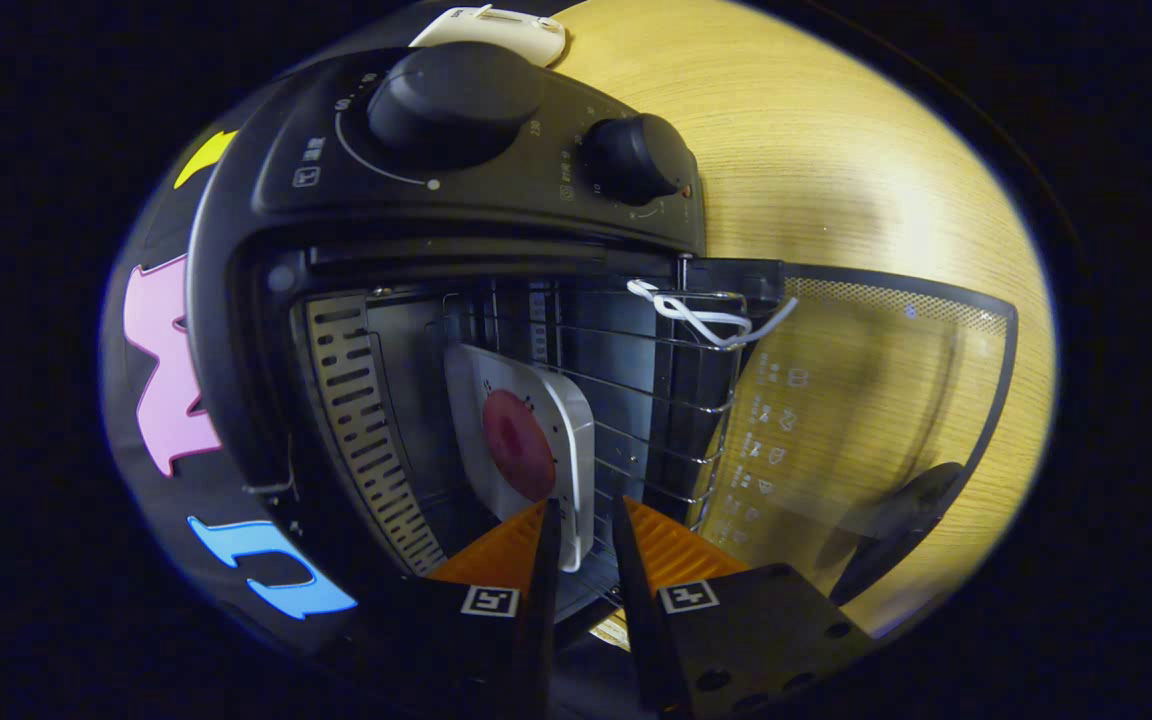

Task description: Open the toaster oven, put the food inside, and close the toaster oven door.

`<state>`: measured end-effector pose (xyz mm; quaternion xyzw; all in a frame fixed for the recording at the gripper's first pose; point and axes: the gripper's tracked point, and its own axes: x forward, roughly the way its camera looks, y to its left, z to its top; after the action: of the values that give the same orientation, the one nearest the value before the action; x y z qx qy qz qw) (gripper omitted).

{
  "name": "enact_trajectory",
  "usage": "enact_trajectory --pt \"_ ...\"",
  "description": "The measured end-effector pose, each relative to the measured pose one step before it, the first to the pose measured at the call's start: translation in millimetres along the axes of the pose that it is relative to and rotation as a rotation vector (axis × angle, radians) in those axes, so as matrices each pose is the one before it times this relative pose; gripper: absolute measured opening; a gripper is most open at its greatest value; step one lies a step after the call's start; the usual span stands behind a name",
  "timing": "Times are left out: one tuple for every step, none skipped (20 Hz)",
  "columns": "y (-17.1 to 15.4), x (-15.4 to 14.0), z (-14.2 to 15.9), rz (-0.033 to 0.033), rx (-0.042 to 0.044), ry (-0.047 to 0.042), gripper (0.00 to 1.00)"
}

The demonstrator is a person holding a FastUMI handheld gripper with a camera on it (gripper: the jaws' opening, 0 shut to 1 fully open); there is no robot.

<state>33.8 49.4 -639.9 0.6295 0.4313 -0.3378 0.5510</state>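
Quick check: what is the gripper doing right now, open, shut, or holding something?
Gripper: fingers narrowly apart around the edge of the white plate on the toaster oven rack; whether they grip it cannot be told.

You have a toaster oven (456, 200) in matt black plastic with smooth, slightly shiny knobs (451, 100). Its open door (866, 400) is clear glossy glass in a dark frame, and through it you see the table (836, 170) of pale, fine-grained wood. Inside, the rack (636, 400) is thin bright metal wire; the slotted side wall (361, 420) looks like dull metal. The white tray (561, 420) appears smooth.
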Motion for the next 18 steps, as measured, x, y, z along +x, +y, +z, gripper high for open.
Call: enact_trajectory --pt "-3.56 -10.24 -3.86 -0.00052 -0.02297 0.01652 0.53" --pt "-2.9 -13.63 -3.99 0.0095 -0.02868 0.00533 0.63" --pt "-0.38 -12.98 -4.32 0.01732 -0.0394 0.00475 0.72" --pt "-3.51 -15.31 -8.01 0.00068 -0.04569 0.01052 0.72" --pt "-0.57 -17.34 -7.58 0.01713 -0.05851 0.00939 0.86" --pt "-5.31 -11.99 -3.62 -0.00346 -0.06332 0.00262 1.0" --pt "-5.83 -10.51 -4.88 -0.01366 -0.06534 -0.00074 0.99" --pt "-3.24 -12.31 -4.45 -0.00195 -0.06744 -0.00275 0.99" --pt "-3.07 -9.84 -3.34 -0.00389 -0.07147 -0.00649 0.99" --pt "-3.6 -8.9 -2.99 -0.00507 -0.08235 -0.01122 0.99" --pt "-7.02 -6.38 -1.62 -0.01747 -0.09006 -0.01465 0.99" --pt "-6.43 -6.67 -7.43 -0.02038 -0.0872 -0.00921 0.99" --pt "-4.74 -4.92 -5.65 -0.01354 -0.07898 -0.00943 0.99" --pt "-2.25 -1.69 -5.58 -0.00044 -0.07343 -0.01235 0.99" --pt "-4.6 -0.17 -5.73 -0.00841 -0.07027 -0.0069 0.99" --pt "-8.29 -0.72 -6.56 -0.02406 -0.09458 -0.00712 0.99" --pt "-10.37 2.46 -4.9 -0.03651 -0.11332 -0.01337 0.99" --pt "-9.87 2.96 -7.24 -0.04315 -0.11143 -0.00578 0.99"
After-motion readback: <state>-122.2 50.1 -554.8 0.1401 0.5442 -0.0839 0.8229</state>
